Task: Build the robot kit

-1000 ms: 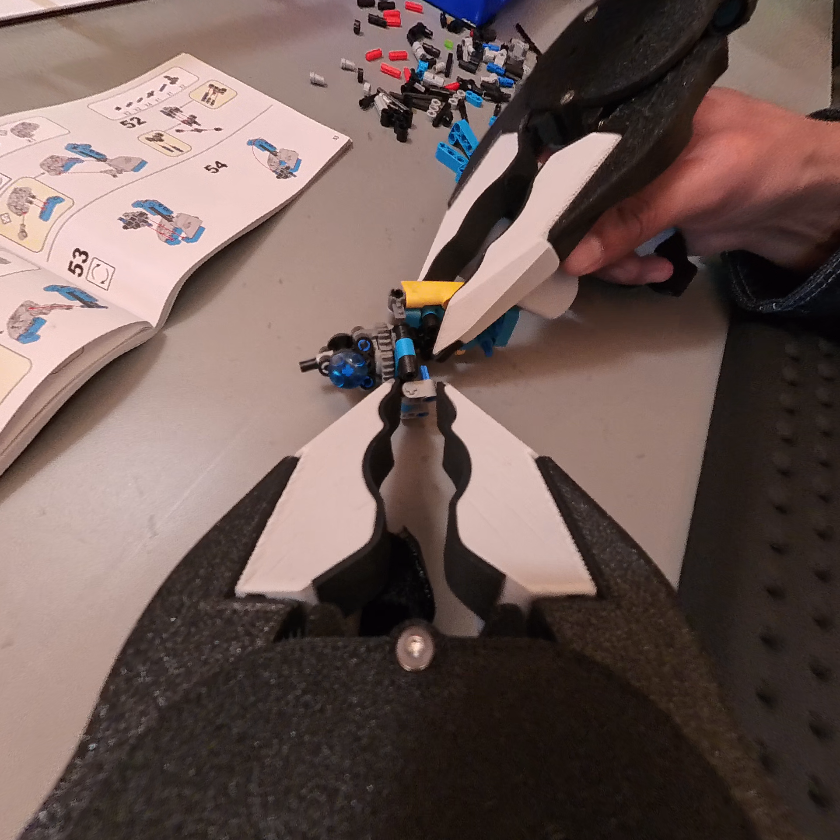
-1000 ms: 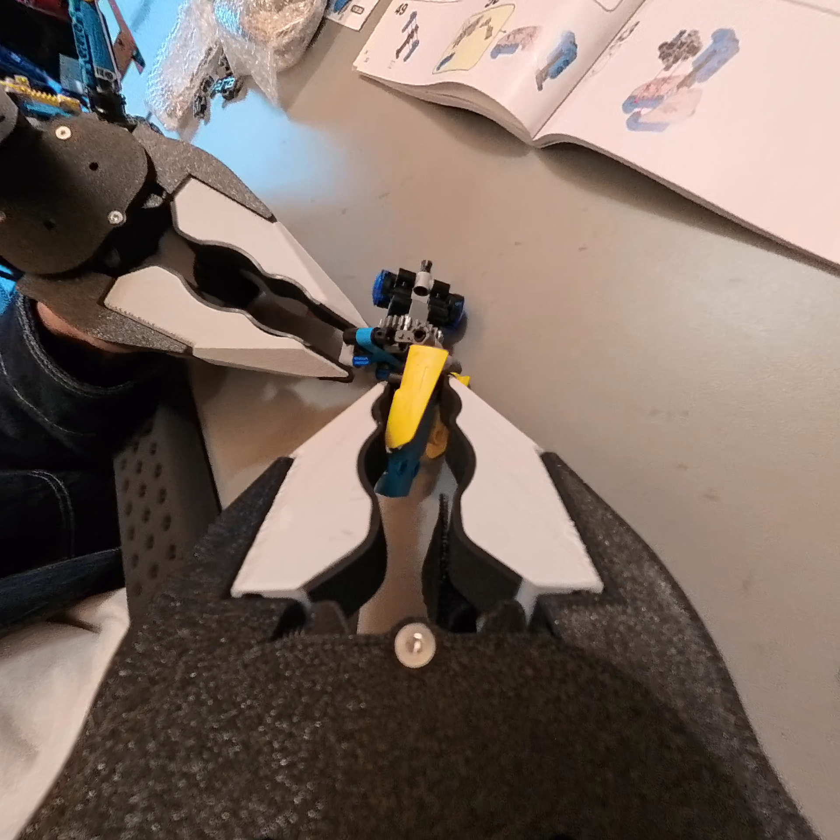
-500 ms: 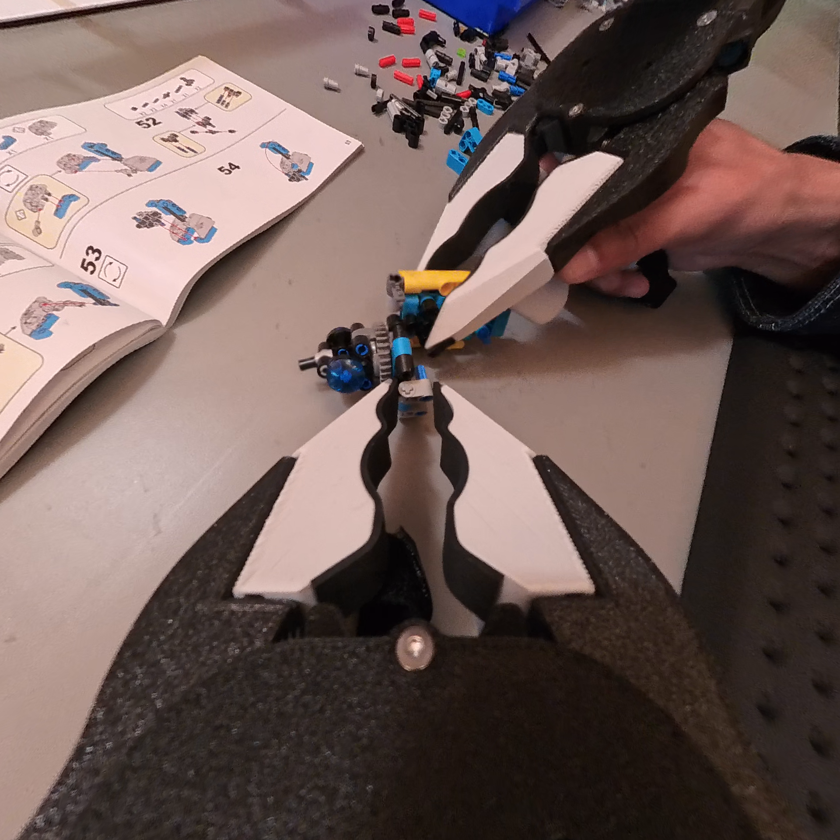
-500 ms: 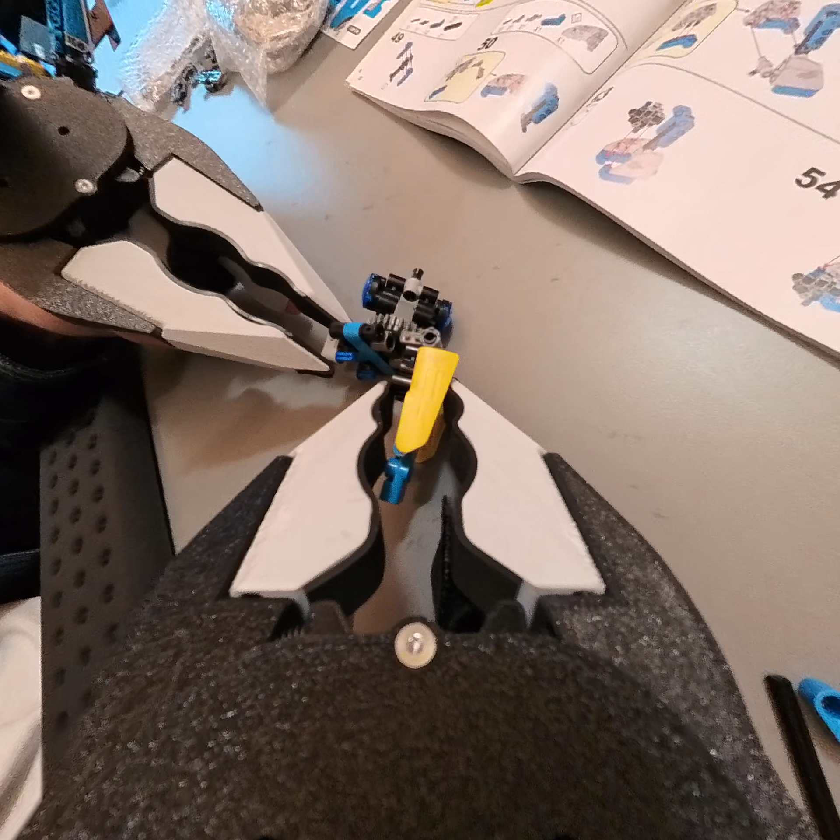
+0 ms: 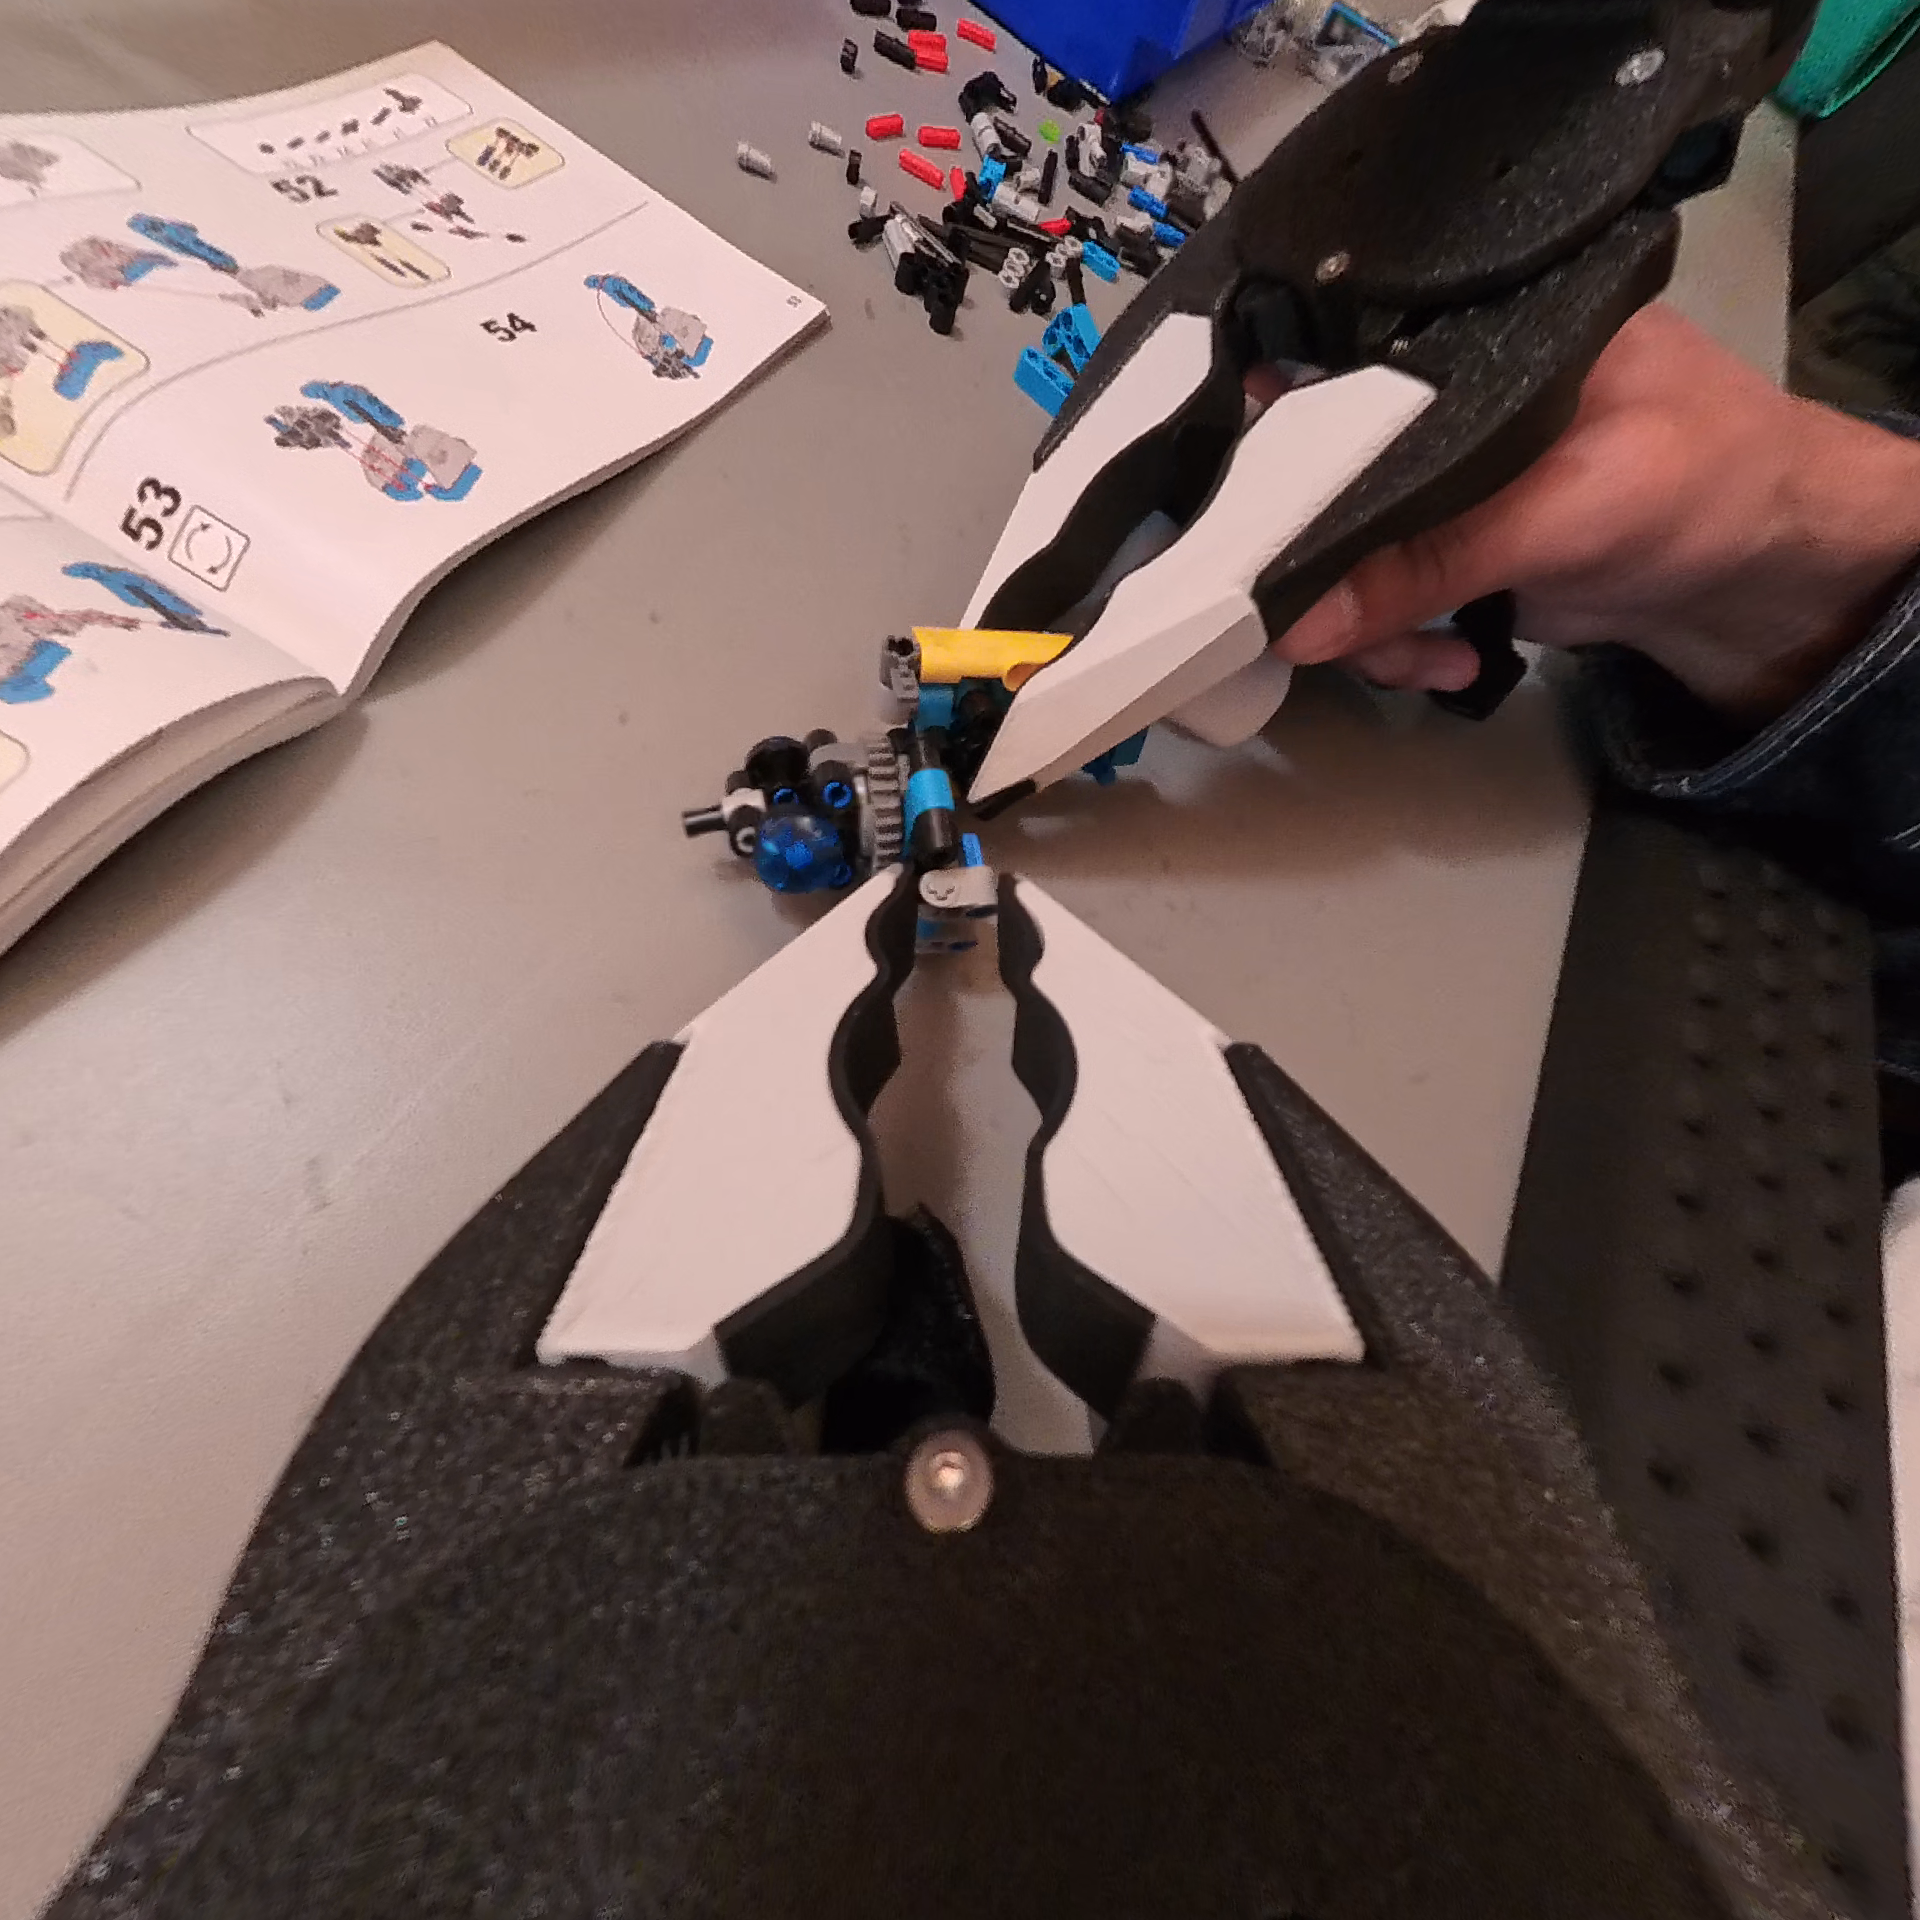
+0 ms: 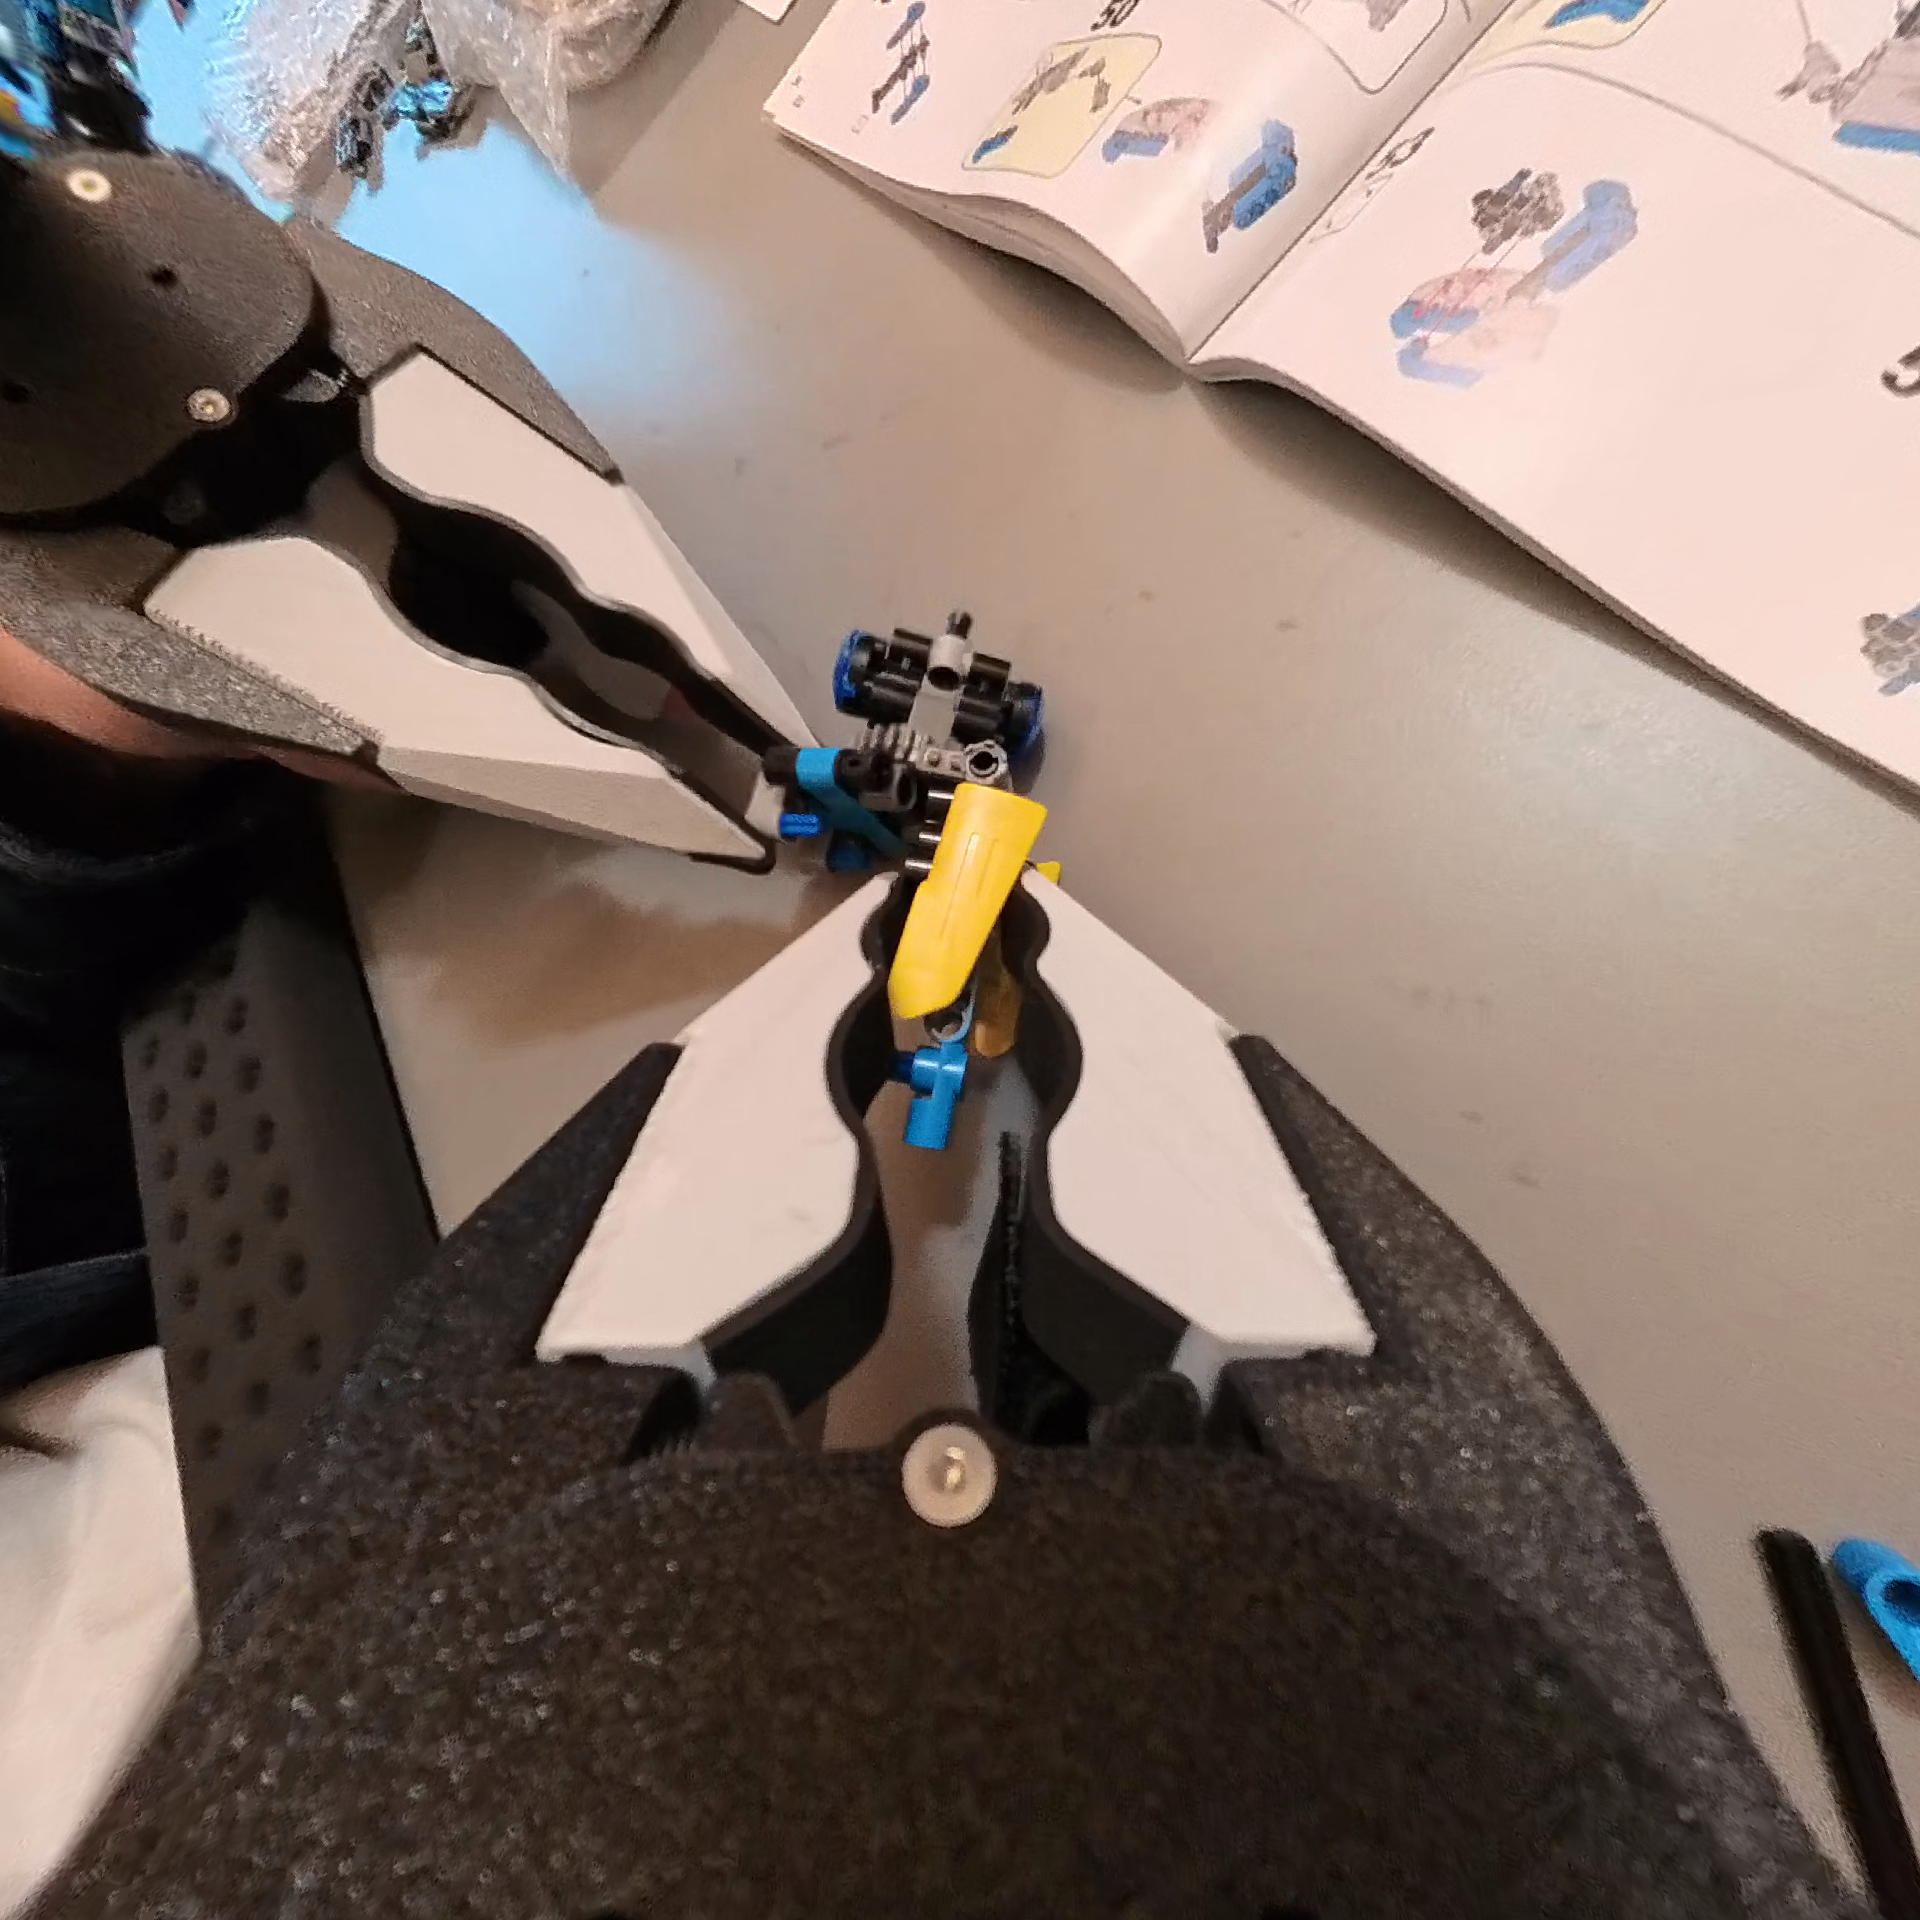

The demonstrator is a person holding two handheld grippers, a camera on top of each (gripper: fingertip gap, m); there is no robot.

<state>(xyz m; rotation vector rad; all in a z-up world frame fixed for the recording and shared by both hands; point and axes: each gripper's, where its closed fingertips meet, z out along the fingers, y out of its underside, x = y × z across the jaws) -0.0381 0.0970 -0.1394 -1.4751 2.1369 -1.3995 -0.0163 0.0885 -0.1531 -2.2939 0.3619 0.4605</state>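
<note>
Model: a small plastic brick assembly of black, grey and blue parts with a yellow curved panel (image 6: 966, 883) lay on the grey table (image 5: 416, 1039), between the two gripper tips and touching both.
Left gripper (image 5: 951, 904): its white fingers were pressed onto a small grey-and-blue end piece of the model, pinching it at the tips.
Right gripper (image 6: 961, 914): its fingers were pinched around the yellow panel; a blue connector hung between them behind the panel.
Hand (image 5: 1683, 520): a person's hand gripped the right gripper's handle.
Booklet: an open white instruction booklet (image 5: 312, 343) lay near, beyond the model.
Loose parts: a scatter of black, red, blue and grey pieces (image 5: 1018, 197) lay well apart, beside a blue bin (image 5: 1122, 31).
</note>
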